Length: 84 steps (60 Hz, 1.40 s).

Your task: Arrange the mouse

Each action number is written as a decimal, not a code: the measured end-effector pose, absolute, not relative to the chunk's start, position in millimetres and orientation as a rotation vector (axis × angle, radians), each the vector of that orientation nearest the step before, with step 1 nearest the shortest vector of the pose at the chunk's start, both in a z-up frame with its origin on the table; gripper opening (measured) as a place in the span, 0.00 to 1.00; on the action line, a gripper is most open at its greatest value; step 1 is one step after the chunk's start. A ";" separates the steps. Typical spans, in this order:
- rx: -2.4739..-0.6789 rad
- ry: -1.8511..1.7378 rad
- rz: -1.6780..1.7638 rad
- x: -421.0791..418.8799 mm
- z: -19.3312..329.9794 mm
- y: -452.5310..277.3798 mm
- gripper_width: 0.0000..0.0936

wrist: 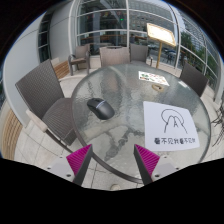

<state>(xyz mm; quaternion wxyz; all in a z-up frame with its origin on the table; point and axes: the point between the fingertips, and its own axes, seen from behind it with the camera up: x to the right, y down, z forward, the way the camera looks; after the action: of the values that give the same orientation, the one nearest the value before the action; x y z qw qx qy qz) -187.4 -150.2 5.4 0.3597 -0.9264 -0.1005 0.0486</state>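
Magenta pads (80,157) nearest cam — gripper (113,162) fingers spread apart, nothing btwn them, hovering over near rim of round glass table (125,95). Dark mouse (98,106) sits on the glass beyond the fingers, left of a white printed sheet (170,124). Chairs (45,95) around the table.

Handling, a guess: mouse likely light, rigid plastic shell, smooth — could skid on glass. Best grip prob. across its narrow sides at mid-body, fingers low, not on top curve.
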 end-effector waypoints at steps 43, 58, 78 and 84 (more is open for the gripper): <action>-2.407 -0.004 0.030 -206.6 -16.5 60.9 0.56; -2.418 0.033 0.026 -202.6 -18.0 62.0 0.36; -2.251 -0.089 0.137 -186.8 117.2 68.8 0.33; -2.090 -0.107 0.137 -151.5 216.9 74.0 0.32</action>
<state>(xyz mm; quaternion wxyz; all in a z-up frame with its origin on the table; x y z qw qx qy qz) -151.5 74.0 216.9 0.4988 -0.8638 -0.0443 0.0566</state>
